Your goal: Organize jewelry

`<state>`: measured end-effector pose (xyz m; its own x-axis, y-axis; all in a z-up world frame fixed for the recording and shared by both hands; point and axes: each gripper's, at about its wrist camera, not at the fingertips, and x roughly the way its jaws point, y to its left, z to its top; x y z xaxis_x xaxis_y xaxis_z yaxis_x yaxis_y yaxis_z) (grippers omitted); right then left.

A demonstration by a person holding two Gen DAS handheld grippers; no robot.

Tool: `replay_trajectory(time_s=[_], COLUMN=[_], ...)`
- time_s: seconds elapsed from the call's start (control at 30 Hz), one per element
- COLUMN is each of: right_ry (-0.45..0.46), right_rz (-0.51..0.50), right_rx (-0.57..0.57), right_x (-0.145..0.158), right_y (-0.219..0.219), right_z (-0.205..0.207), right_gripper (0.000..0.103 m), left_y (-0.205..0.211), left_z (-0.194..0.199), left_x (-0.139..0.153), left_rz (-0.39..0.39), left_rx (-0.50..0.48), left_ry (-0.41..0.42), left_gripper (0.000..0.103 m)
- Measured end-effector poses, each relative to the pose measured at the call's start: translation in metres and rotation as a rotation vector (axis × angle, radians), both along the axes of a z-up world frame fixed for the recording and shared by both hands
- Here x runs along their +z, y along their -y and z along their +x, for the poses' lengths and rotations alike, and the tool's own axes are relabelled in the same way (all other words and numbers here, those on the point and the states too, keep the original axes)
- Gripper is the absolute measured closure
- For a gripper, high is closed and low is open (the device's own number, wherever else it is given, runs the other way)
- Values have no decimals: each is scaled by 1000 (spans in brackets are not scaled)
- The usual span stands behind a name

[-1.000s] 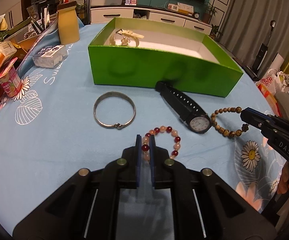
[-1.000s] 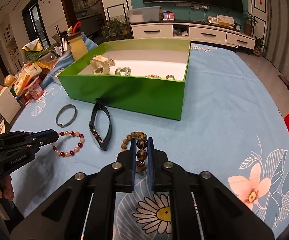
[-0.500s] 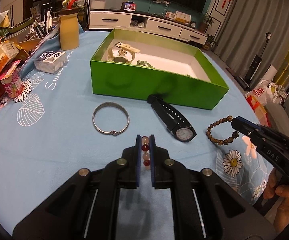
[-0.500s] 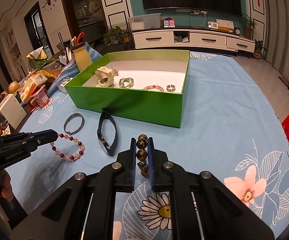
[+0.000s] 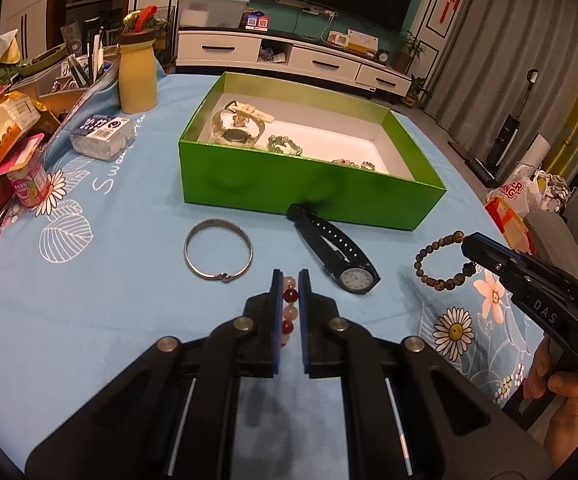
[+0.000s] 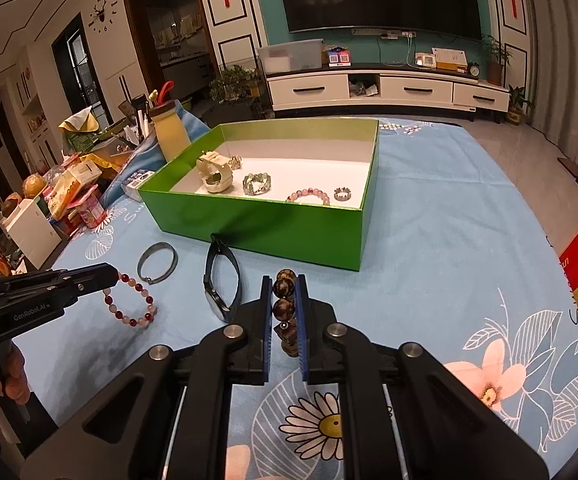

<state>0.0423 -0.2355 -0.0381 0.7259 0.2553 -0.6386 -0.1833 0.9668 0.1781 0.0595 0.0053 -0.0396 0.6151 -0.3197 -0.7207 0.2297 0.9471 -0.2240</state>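
Left gripper (image 5: 288,280) clamped on red-and-pink bead bracelet (image 6: 131,302), loop dangling clear of blue floral tablecloth (image 5: 109,300). Right gripper (image 6: 284,286) clamped on brown bead bracelet (image 5: 439,258), likewise lifted. Between them on the cloth: silver bangle (image 5: 218,254) and black wristwatch (image 5: 335,250), strap end touching green box (image 5: 309,194). Inside box: cream watch (image 6: 215,172) plus 3 smaller pieces

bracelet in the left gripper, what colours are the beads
Dark red and pale pink beads alternating on the bracelet; clearest in the right wrist view, hanging from the left gripper.
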Motion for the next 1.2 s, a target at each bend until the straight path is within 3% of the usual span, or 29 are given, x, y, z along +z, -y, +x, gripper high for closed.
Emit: replay_trajectory(time_s=[1.2], right_ry=[70], right_rz=[42], right_rx=[-9], right_x=[25], right_y=[12], right_z=[-8], right_gripper=[92], left_y=[19], left_z=[1], left_x=[35], left_rz=[23], left_rx=[-34], left_ry=[75], left_gripper=[96])
